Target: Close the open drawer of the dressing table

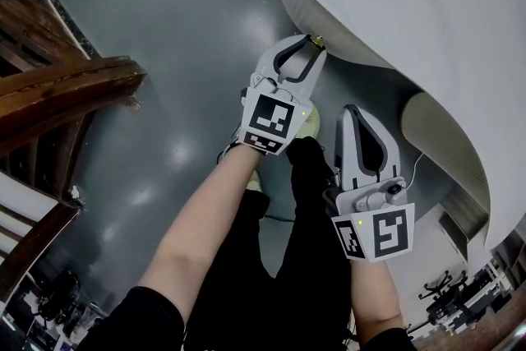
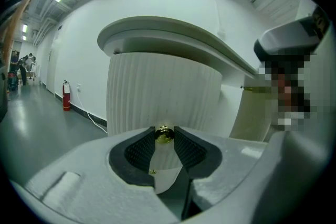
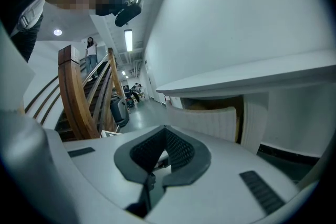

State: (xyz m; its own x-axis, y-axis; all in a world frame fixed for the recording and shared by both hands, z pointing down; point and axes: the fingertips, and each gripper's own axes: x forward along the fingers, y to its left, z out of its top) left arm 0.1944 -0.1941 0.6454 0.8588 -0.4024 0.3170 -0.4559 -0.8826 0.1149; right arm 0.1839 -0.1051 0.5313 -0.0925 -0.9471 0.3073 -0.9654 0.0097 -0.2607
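Observation:
The white dressing table curves across the top right of the head view. Its ribbed drawer front fills the middle of the left gripper view, under the overhanging tabletop. My left gripper is shut on the drawer's small gold knob, which sits between the two dark pads at the tips. In the right gripper view the ribbed drawer stands out from the table, showing a wooden inside. My right gripper hangs lower and nearer, shut and empty, apart from the table.
A wooden stair railing stands at the left over a glossy grey floor. The person's legs and shoes are below the grippers. A second gold knob shows further right on the table. A red fire extinguisher stands by the far wall.

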